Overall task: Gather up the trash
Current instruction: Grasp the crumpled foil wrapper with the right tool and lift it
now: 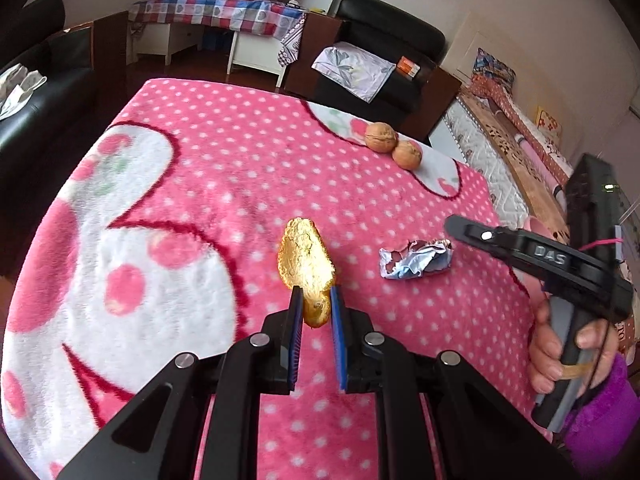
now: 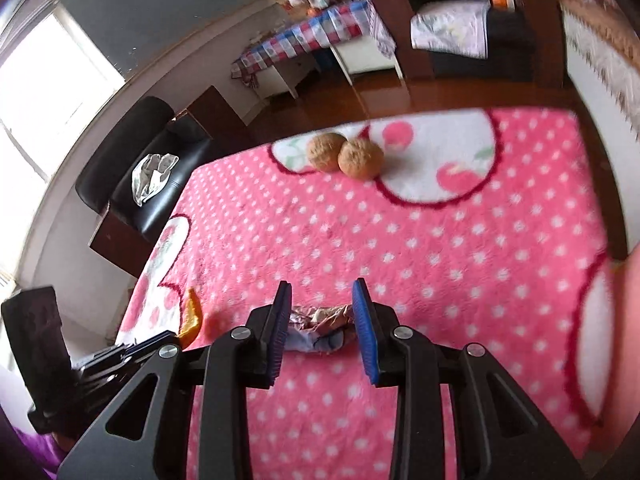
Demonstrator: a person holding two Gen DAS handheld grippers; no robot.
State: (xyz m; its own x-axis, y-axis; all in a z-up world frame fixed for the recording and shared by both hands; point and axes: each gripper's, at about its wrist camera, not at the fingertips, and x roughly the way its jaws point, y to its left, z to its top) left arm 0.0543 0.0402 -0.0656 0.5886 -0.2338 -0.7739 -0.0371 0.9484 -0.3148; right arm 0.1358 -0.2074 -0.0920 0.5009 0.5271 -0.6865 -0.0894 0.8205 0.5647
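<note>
My left gripper (image 1: 315, 294) is shut on the near end of a crumpled gold foil wrapper (image 1: 305, 260), held a little above the pink polka-dot blanket (image 1: 248, 168). The gold wrapper also shows in the right wrist view (image 2: 191, 314). A crumpled silver-and-blue wrapper (image 1: 416, 260) lies on the blanket to its right. In the right wrist view that wrapper (image 2: 320, 326) lies between the open fingers of my right gripper (image 2: 322, 292); I cannot tell whether the pads touch it. The right gripper also shows in the left wrist view (image 1: 454, 226), just right of the silver wrapper.
Two walnuts (image 1: 392, 145) (image 2: 346, 156) lie touching at the blanket's far side. Black armchairs (image 1: 380, 60) and a table with a checked cloth (image 1: 216, 12) stand beyond the blanket. A patterned bench (image 1: 520, 152) runs along the right.
</note>
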